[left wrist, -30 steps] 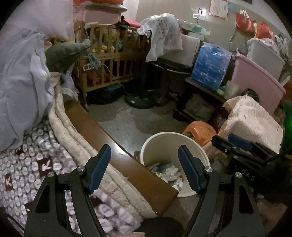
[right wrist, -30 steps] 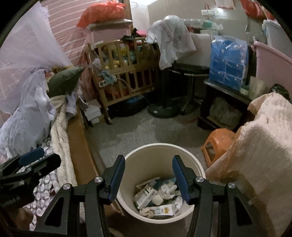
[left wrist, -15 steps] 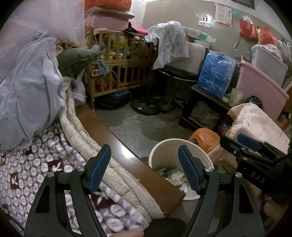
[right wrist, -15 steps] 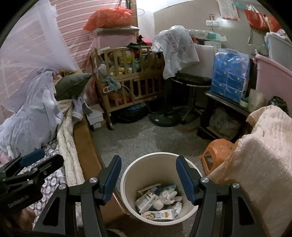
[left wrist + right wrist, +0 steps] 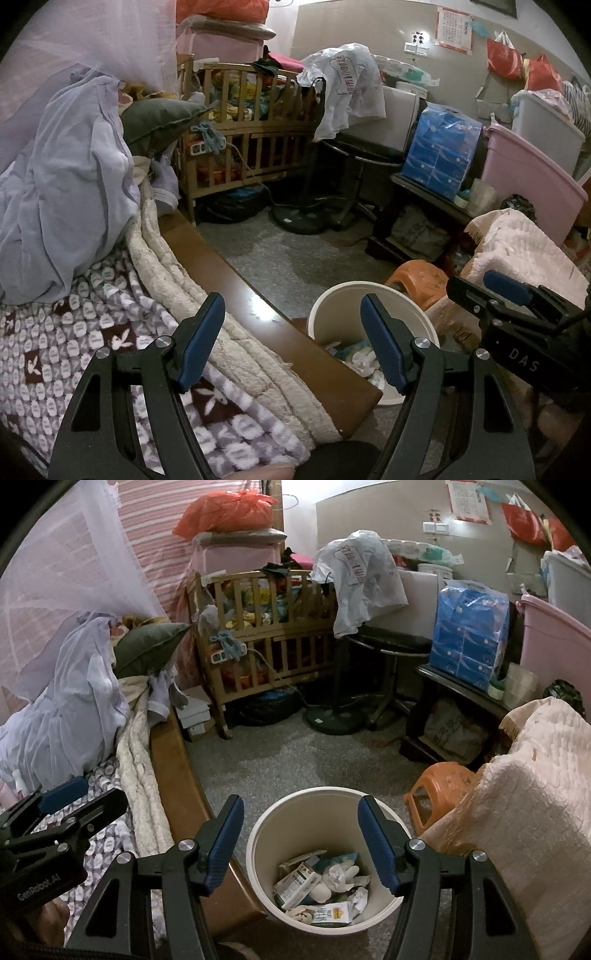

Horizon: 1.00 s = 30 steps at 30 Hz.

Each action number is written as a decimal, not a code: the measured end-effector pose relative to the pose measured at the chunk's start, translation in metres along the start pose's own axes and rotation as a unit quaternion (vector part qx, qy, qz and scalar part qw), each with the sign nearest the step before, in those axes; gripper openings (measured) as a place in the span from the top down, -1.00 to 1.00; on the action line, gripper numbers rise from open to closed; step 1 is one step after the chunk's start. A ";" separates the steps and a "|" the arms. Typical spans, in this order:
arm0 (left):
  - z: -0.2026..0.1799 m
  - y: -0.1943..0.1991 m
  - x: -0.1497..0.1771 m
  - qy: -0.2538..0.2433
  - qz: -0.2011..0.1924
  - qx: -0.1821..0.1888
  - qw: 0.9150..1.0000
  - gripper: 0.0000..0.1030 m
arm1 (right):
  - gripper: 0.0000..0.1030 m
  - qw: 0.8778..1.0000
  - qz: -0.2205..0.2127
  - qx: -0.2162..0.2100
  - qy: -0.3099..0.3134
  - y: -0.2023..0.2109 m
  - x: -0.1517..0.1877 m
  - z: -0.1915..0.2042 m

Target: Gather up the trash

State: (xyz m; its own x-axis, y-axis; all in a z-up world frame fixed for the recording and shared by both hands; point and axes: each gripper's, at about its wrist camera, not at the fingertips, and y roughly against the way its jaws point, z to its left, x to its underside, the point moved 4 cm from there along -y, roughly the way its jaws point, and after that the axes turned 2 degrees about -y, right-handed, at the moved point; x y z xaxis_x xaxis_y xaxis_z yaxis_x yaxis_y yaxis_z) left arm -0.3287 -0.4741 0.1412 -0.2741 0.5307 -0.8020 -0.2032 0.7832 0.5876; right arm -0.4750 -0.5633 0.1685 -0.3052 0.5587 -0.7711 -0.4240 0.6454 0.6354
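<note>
Bin (image 5: pixel 258 834): cream round bucket on the grey floor, just beside the wooden bed rail, directly below the right tool.
Bin contents (image 5: pixel 321 890): cartons, a small printed box, crumpled white tissue or wrapping; covers the bottom only, plenty of room above.
Same bin from left wrist view (image 5: pixel 369 290): seen past the bed rail corner, a little white litter showing inside.
Right tool (image 5: pixel 301 840): poised over the bin mouth, jaws widening, nothing between the pads; reads as a drop just finished.
Left tool (image 5: pixel 291 339): spread wide, empty, above the bed edge where blanket meets rail.
Bed rail (image 5: pixel 229 280): brown polished wood, bare along the visible stretch, no litter on it.
Bed (image 5: pixel 74 343): patterned purple-and-brown blanket, cream quilt folded along the edge, pale lilac netting heaped at the head; no obvious loose scrap on the visible part.
Small bottle (image 5: pixel 18 779): white, at the far left bed edge in the right wrist view; trash or not, cannot tell.
Floor (image 5: pixel 295 746): grey, open between bed and crib, no clear litter lying on it.
Orange stool (image 5: pixel 439 786): near the bin, beside a pink draped blanket (image 5: pixel 532 775).
Further out: wooden crib (image 5: pixel 273 635) stuffed with clothes, blue tissue pack (image 5: pixel 469 627), pink tub (image 5: pixel 554 638); stored goods, not rubbish, by the look.
Done so far (judgement): several pieces already binned.
Left (judgement): little visible near at hand; next target not identifiable here, likely needs a search of the bed surface or the corners beyond the crib.
</note>
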 end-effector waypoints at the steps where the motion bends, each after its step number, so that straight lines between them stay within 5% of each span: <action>1: 0.000 0.000 0.000 0.000 0.000 0.001 1.000 -0.46 | -0.21 1.000 0.000 0.000 0.000 0.000 0.000 0.000; 30: 0.004 -0.002 0.002 0.000 0.004 -0.004 1.000 -0.46 | -0.23 1.000 0.007 0.000 0.001 -0.006 0.000 -0.001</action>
State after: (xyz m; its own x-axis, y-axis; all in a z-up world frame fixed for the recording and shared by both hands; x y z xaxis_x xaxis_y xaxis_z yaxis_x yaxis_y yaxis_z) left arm -0.3256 -0.4729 0.1379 -0.2754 0.5368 -0.7975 -0.2081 0.7766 0.5946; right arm -0.4734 -0.5680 0.1647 -0.3122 0.5674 -0.7620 -0.4194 0.6374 0.6464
